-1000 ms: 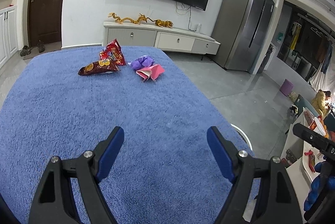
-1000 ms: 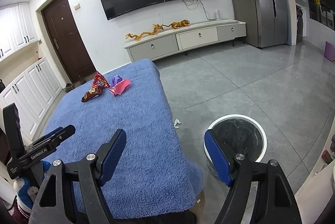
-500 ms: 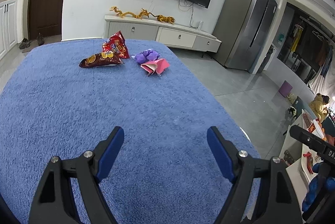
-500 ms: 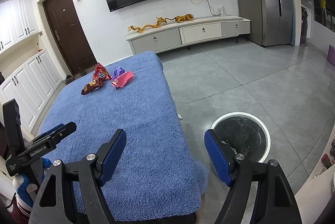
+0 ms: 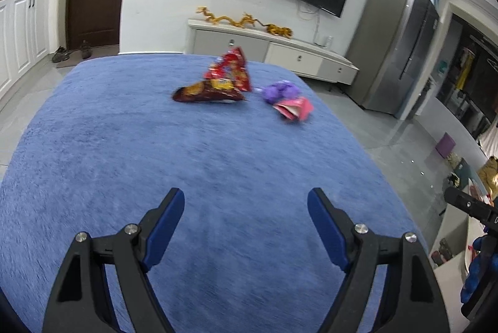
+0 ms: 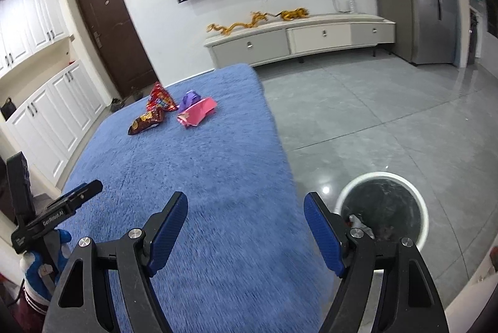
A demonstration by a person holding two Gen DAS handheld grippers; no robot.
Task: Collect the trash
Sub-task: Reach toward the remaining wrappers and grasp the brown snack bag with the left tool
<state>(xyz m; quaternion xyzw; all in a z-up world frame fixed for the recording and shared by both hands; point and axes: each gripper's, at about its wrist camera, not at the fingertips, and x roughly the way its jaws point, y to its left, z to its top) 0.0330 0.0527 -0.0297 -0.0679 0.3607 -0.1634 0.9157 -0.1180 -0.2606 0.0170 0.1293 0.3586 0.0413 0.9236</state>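
Trash lies at the far end of a blue fuzzy table cover [image 5: 186,165]: a red snack bag [image 5: 232,71], a dark brown snack bag [image 5: 207,93], a purple wrapper [image 5: 280,90] and a pink wrapper [image 5: 294,109]. The same pieces show in the right wrist view: red bag [image 6: 160,99], brown bag [image 6: 144,123], purple wrapper [image 6: 190,99], pink wrapper [image 6: 197,113]. My left gripper [image 5: 246,208] is open and empty, well short of the trash. My right gripper [image 6: 246,208] is open and empty over the table's near right edge. A white-rimmed bin [image 6: 382,208] stands on the floor at right.
The left gripper's body [image 6: 46,214] shows at the left of the right wrist view. A TV cabinet [image 6: 298,37] with gold dragon figures stands at the far wall, a grey fridge [image 5: 395,53] at right, white cupboards [image 6: 46,115] at left. Grey tiled floor [image 6: 373,115] surrounds the table.
Both grippers have moved forward over the table toward the trash, which looks larger and nearer. The left view has swung so the trash sits more central. Both grippers stay open.
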